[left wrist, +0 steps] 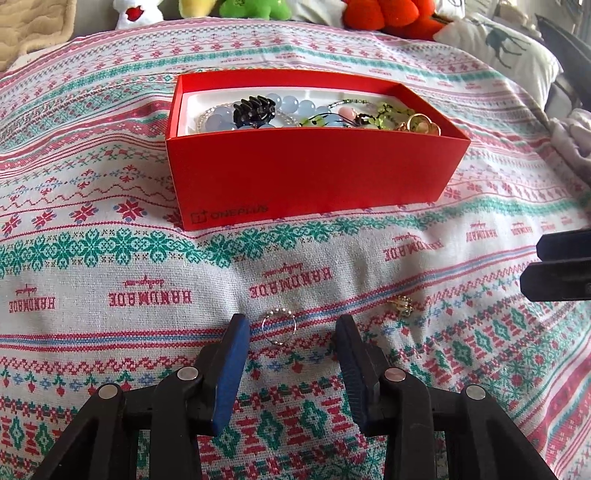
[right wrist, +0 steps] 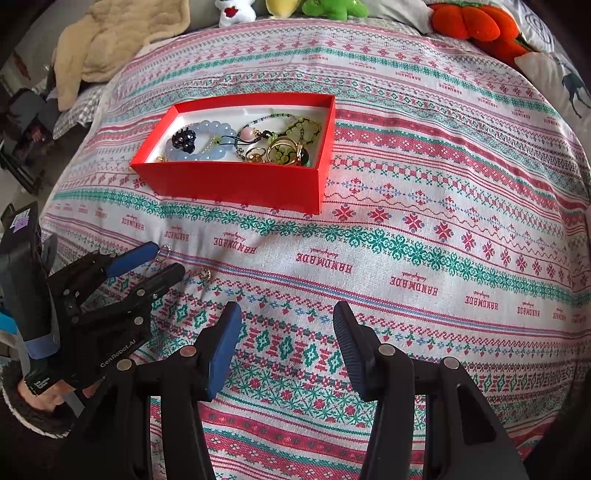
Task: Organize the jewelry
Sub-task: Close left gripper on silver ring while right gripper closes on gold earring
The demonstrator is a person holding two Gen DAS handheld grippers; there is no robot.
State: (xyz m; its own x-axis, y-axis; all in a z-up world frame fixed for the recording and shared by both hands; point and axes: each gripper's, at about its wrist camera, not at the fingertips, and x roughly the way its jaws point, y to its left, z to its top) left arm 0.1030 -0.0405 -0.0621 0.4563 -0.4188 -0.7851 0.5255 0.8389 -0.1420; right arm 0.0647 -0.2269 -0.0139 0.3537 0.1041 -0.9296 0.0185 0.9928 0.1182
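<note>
Two hand-held grippers hang over a bed covered with a patterned bedspread [left wrist: 110, 184] in red, green and white bands. The left hand-held gripper [left wrist: 291, 325] points down at the cloth with its blue pads part-way apart, and a small beaded silver ring [left wrist: 279, 326] lies flat on the bedspread between the fingertips, touched by neither pad as far as the left wrist view shows. Just to the right of it, near the ring but apart from it, lies a small gold piece [left wrist: 400, 304] whose shape is too small to tell. The right hand-held gripper [right wrist: 288, 317] stands moderately wide with nothing between its pads, only bare cloth below. Farther off sits an open red box [left wrist: 314, 177] holding a pale blue bead bracelet [right wrist: 218, 142], a black hair claw [left wrist: 255, 109], green beads and gold rings. Plush toys [right wrist: 476, 22] line the far edge.
</note>
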